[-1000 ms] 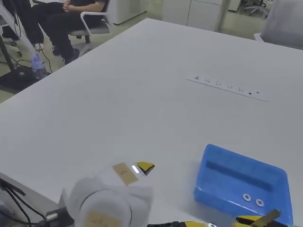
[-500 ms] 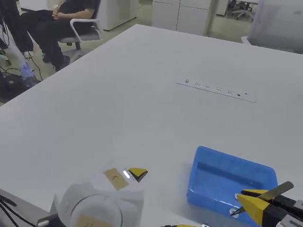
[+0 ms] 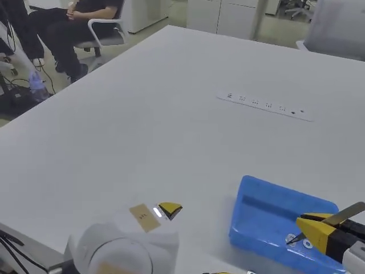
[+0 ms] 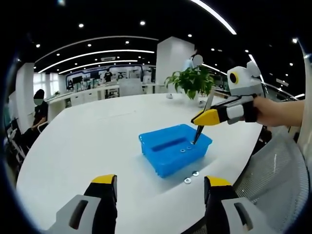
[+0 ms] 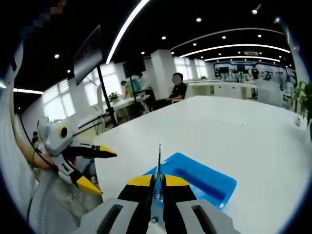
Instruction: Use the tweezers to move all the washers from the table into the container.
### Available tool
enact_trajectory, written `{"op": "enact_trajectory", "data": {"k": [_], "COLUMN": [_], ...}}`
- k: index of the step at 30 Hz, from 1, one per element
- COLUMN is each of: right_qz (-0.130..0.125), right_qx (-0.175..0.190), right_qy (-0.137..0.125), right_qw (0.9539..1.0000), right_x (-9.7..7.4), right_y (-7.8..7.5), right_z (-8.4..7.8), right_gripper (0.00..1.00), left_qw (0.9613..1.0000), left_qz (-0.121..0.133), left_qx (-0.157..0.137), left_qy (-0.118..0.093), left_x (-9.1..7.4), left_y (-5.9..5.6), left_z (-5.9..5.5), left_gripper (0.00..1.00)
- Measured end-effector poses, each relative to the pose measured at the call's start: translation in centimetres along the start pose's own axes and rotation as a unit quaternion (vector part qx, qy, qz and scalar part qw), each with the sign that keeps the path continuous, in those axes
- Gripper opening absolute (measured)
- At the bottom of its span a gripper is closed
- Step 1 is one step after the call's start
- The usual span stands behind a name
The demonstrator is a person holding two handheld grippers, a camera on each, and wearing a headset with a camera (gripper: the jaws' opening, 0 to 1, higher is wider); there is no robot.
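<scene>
**Deposit step.** The right gripper, jaws closed on the tweezers, holds their tips down inside the blue container. Three deposited washers lie on its floor. Whether a washer is pinched between the tips is too small to tell. The left gripper, jaws spread wide and empty, hangs over the table. Two loose washers lie on the table just beside the container's outer wall. The next move is probably to lift the tips clear, then pinch one flat ring finely at its rim.
</scene>
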State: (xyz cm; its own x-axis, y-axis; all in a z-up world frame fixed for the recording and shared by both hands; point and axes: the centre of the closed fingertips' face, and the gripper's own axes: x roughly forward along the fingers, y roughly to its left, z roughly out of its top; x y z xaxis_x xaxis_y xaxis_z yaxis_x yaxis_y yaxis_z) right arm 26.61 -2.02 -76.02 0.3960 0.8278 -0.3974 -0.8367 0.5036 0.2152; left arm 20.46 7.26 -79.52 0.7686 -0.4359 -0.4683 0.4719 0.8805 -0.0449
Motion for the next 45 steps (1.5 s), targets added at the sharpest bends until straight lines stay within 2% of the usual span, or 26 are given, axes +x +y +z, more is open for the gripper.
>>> {"op": "enact_trajectory", "data": {"k": [6,11,16,23,34,45], "right_qz": [0.0,0.005,-0.005,-0.011,0.001,0.005], "right_qx": [0.009,0.005,0.019,0.03,0.027,0.034], "right_qy": [-0.006,0.004,0.005,0.012,0.045,0.059], "right_qw": [0.9999,1.0,0.9998,0.9994,0.9986,0.9976], "right_x": [0.7,1.0,1.2,2.1,4.2,5.1], "right_y": [-0.6,-0.8,-2.1,-3.5,-4.3,-4.7], "right_z": [0.7,0.3,0.2,0.0,-1.7,-3.0], "right_gripper": [0.03,0.03,0.03,0.03,0.03,0.03], "left_qw": [1.0,0.9998,0.9999,0.9999,0.9999,0.9999], "left_qz": [-0.004,-0.014,-0.007,-0.01,-0.006,-0.006], "left_qx": [0.001,0.009,0.004,0.006,0.003,0.007], "left_qy": [0.006,0.011,0.008,0.009,0.01,0.012], "left_x": [0.0,0.1,0.0,0.0,0.0,0.1], "left_y": [-0.1,-0.6,-0.2,-0.4,-0.2,-0.3], "left_z": [-0.2,-0.3,-0.2,-0.2,-0.3,-0.3], "left_gripper": [0.73,0.72,0.71,0.71,0.7,0.7]}}
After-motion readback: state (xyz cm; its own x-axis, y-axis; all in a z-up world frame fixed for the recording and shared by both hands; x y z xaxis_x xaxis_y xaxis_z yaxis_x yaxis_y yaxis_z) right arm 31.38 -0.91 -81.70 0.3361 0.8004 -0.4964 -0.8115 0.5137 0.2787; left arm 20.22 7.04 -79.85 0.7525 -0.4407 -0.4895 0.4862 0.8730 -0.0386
